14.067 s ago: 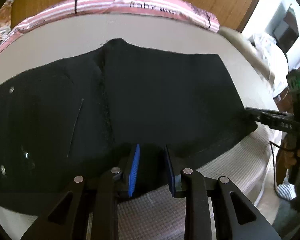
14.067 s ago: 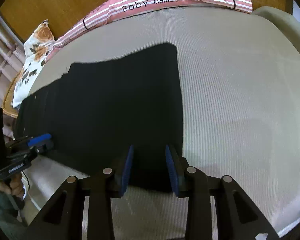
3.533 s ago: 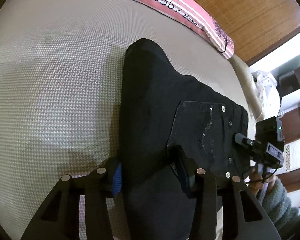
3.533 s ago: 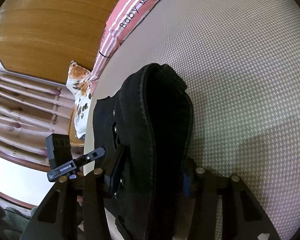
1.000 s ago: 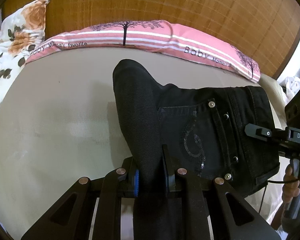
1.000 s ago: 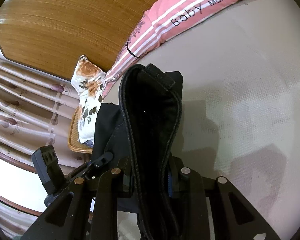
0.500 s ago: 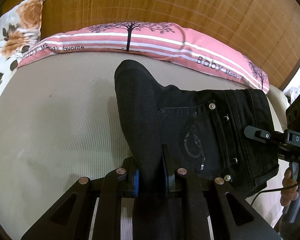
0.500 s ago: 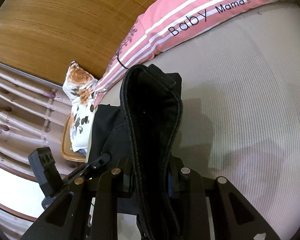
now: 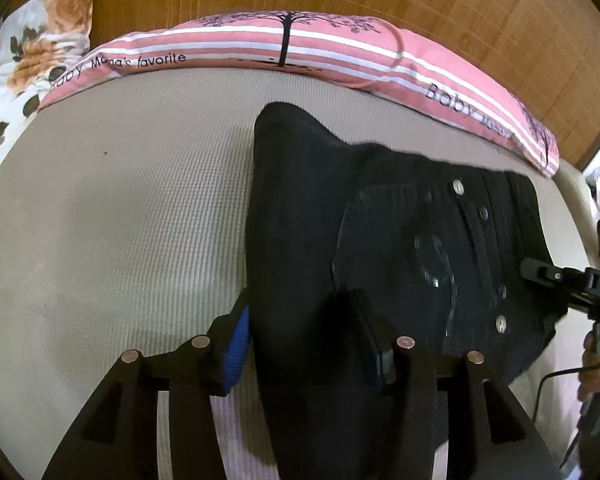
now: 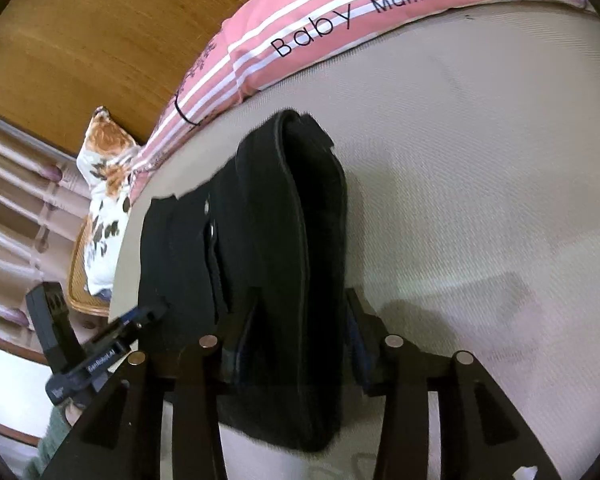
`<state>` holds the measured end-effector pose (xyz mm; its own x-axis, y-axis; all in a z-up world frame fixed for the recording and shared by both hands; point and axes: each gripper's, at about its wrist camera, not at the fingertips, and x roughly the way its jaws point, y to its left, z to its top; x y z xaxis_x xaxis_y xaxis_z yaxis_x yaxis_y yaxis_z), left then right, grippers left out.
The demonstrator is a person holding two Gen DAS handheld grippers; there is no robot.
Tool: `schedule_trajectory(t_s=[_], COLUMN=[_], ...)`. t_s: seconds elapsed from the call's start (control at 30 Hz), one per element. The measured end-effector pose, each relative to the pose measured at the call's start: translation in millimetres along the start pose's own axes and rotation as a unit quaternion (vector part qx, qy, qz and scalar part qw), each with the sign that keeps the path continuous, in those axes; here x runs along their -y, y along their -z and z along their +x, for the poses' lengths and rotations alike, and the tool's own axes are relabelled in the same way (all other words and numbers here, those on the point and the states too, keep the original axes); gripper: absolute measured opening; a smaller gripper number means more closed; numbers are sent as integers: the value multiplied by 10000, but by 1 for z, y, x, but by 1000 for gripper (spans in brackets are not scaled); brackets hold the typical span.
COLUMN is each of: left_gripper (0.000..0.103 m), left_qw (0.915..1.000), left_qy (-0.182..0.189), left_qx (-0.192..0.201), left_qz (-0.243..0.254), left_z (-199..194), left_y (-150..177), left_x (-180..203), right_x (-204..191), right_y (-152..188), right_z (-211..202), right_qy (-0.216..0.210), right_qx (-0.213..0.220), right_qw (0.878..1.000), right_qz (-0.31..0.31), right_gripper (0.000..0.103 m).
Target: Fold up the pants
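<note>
We cannot see where the pants (image 9: 400, 240) end: their near part is cut off behind the left gripper (image 9: 306, 332).

the left gripper (image 9: 304, 340) has its jaws spread apart, a blue pad (image 9: 236, 344) showing on one finger. the right gripper (image 10: 300, 344) likewise stands with its jaws parted wide, both pointing forward, close beside each other.
</note>
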<state>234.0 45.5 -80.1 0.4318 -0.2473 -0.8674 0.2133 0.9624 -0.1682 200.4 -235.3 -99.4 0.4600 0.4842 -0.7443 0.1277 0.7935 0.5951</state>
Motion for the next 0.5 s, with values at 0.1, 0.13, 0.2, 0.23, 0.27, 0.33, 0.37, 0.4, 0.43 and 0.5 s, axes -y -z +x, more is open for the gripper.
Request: schedule_trajectory(t_s=[0.1, 0.13, 0.2, 0.23, 0.27, 0.33, 0.37, 0.4, 0.43, 0.5], left_gripper=[52, 53, 54, 54, 54, 55, 55, 55, 56, 56], left_qw=[9999, 9999, 9999, 9998, 9998, 9997, 9995, 9993, 9990, 9979], left_qy=[-56, -74, -95, -104, -118, -174, -238, -299, -363, -578], left_qx=[17, 40, 105, 130, 149, 183, 218, 232, 242, 282], left_qz=[119, 124, 96, 68, 38, 6, 21, 38, 50, 96], left_z=[-7, -10, -16, -17, -19, -20, -21, -21, -22, -27], left_y=[17, 22, 33, 36, 38, 41, 41, 42, 42, 41], left_x=[2, 2, 1, 1, 0, 1, 2, 4, 6, 12], right_x=[1, 2, 5, 5, 4, 3, 3, 4, 4, 2], right_y=[19, 24, 30, 32, 34, 34, 33, 32, 31, 31], right_z=[-13, -16, -19, -19, -19, -17, -15, -14, -13, -15], right_qy=[203, 226, 268, 279, 344, 460, 537, 570, 585, 637], right_qx=[99, 129, 168, 191, 245, 293, 319, 332, 332, 335], right_qw=[9995, 9994, 9993, 9992, 9988, 9981, 9975, 9973, 9972, 9969], right_qz=[-201, -212, -188, -194, -254, -297, -322, -336, -338, -317], right_gripper=[46, 48, 50, 50, 50, 53, 54, 55, 55, 56])
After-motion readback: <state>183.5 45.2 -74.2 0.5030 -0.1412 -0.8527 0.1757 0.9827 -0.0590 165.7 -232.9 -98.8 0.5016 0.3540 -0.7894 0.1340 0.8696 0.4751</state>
